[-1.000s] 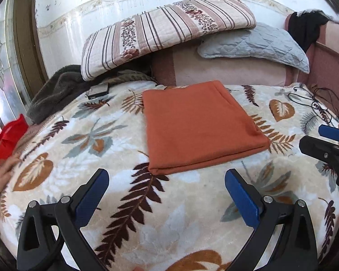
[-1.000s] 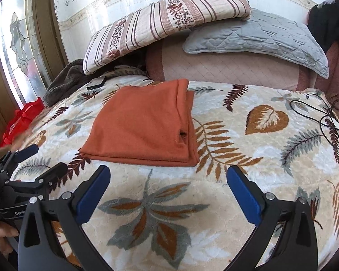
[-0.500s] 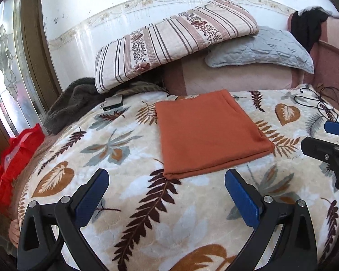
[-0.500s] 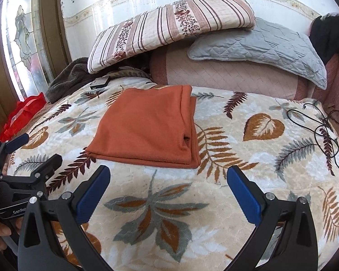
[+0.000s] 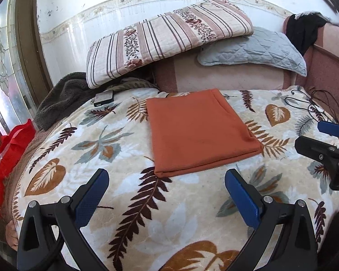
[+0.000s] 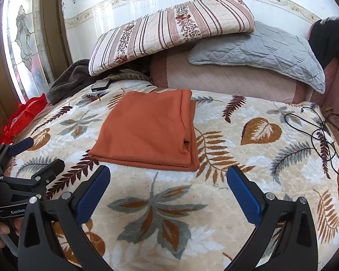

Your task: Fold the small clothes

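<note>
An orange garment (image 5: 198,131) (image 6: 151,131) lies folded into a flat rectangle on the leaf-patterned blanket (image 5: 101,140) (image 6: 260,158). My left gripper (image 5: 167,194) hovers open short of the garment's near edge, nothing between its blue pads. My right gripper (image 6: 169,192) is also open, just off the garment's near right corner. Each gripper shows at the edge of the other's view: the right gripper (image 5: 316,139) at the right side, the left gripper (image 6: 31,154) at the left side, a hand holding it.
A striped pillow (image 5: 165,45) and a grey quilted pillow (image 5: 255,49) lean at the bed's head. A dark fleece (image 5: 61,97) and small black device (image 5: 104,98) sit at the back left. Black cables (image 6: 323,126) lie right. A red bag (image 5: 9,155) hangs left.
Both grippers have drawn back and risen from the folded garment, which now looks farther away. The garment itself has not moved. Both stay open.
</note>
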`<state>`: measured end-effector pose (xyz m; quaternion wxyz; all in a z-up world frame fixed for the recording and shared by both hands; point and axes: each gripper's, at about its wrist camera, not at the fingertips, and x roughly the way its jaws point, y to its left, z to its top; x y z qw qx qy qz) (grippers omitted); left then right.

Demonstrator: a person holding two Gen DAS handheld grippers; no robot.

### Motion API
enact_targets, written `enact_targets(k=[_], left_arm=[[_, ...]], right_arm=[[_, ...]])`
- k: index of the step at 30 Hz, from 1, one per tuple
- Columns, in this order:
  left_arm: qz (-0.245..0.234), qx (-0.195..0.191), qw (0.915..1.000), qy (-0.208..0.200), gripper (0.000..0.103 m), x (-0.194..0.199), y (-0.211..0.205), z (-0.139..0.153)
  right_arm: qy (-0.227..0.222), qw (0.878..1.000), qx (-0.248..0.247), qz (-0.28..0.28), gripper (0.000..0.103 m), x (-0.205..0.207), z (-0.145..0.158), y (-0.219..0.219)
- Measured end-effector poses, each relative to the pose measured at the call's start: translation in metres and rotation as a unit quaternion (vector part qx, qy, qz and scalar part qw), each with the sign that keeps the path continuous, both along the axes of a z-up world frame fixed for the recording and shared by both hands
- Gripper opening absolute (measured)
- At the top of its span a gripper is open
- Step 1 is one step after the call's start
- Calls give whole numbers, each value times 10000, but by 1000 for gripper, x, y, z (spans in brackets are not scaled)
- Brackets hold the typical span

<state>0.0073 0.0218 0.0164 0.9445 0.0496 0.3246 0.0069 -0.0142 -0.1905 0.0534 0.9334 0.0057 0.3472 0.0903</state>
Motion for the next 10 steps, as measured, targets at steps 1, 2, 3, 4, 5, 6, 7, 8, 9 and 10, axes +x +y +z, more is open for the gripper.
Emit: enact_targets(k=[1, 2, 3, 4, 5, 6, 7, 8, 9, 10], left_arm=[[-18, -11, 10000, 2, 103, 1, 0, 0], [-35, -19, 10000, 2, 103, 1, 0, 1], [-66, -39, 10000, 0, 103, 2, 0, 1], [-92, -49, 9999, 0, 103, 3, 1, 1], [-95, -52, 9999, -2, 103, 3, 1, 1], [-80, -47, 10000, 1, 103, 3, 0, 1], [-88, -50, 9999, 7, 103, 5, 1, 1], [-87, -56, 9999, 15, 103, 6, 1, 1], [-85, -55, 9999, 19, 103, 7, 2, 2], [-81, -52, 10000, 27, 103, 9, 2, 2]], right_arm=[[-3, 10000, 8, 5, 103, 0, 0, -1], [-4, 10000, 9, 10, 103, 1, 0, -1], [-1, 10000, 8, 9, 103, 1, 0, -1], [2, 10000, 2, 12, 103, 1, 0, -1], [6, 10000, 4, 11, 103, 1, 0, -2], [18, 10000, 8, 3, 103, 2, 1, -2], [31, 10000, 13, 0, 103, 2, 1, -2], [43, 10000, 19, 1, 103, 3, 2, -2], [52, 10000, 21, 0, 103, 5, 2, -3], [58, 10000, 20, 11, 103, 7, 2, -4]])
